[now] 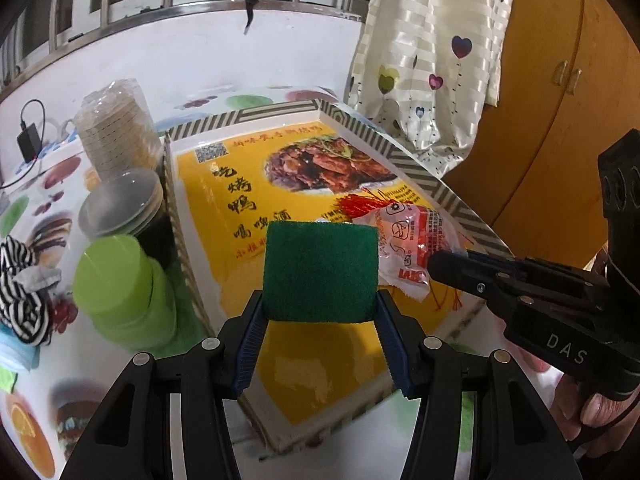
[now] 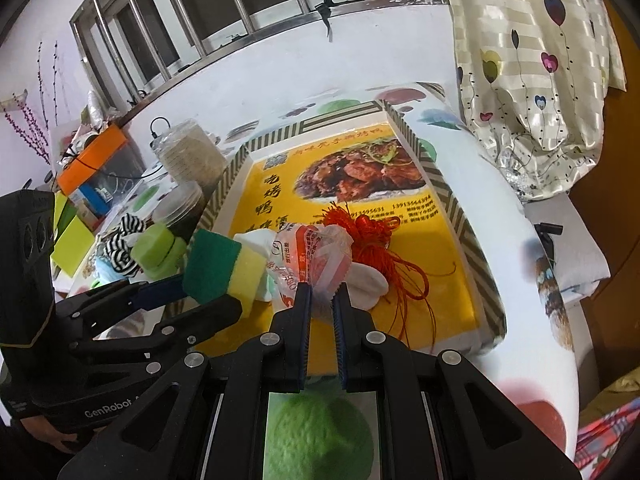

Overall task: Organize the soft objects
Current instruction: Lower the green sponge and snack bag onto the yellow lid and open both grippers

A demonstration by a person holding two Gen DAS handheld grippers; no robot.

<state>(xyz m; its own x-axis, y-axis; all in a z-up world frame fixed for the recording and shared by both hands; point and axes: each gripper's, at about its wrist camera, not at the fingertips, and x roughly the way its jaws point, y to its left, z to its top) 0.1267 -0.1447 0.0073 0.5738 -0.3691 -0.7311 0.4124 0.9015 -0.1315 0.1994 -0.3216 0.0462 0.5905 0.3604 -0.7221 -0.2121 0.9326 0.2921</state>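
Note:
My left gripper [image 1: 320, 300] is shut on a green-and-yellow scouring sponge [image 1: 320, 270] and holds it above the yellow-lined tray [image 1: 360, 128]. The sponge also shows in the right wrist view [image 2: 218, 266]. My right gripper [image 2: 321, 292] is shut on a crinkled red-and-white plastic packet [image 2: 316, 256] over the tray [image 2: 452, 200]; the packet also shows in the left wrist view [image 1: 408, 240]. A red tassel knot [image 2: 368, 232] and a white soft piece [image 2: 368, 282] lie in the tray beside the packet.
Left of the tray stand green cups [image 1: 120, 292], a grey-lidded jar [image 1: 124, 204] and a stack of paper cups [image 1: 116, 132]. A striped cloth [image 1: 20, 284] lies at the far left. A curtain [image 1: 432, 60] hangs behind.

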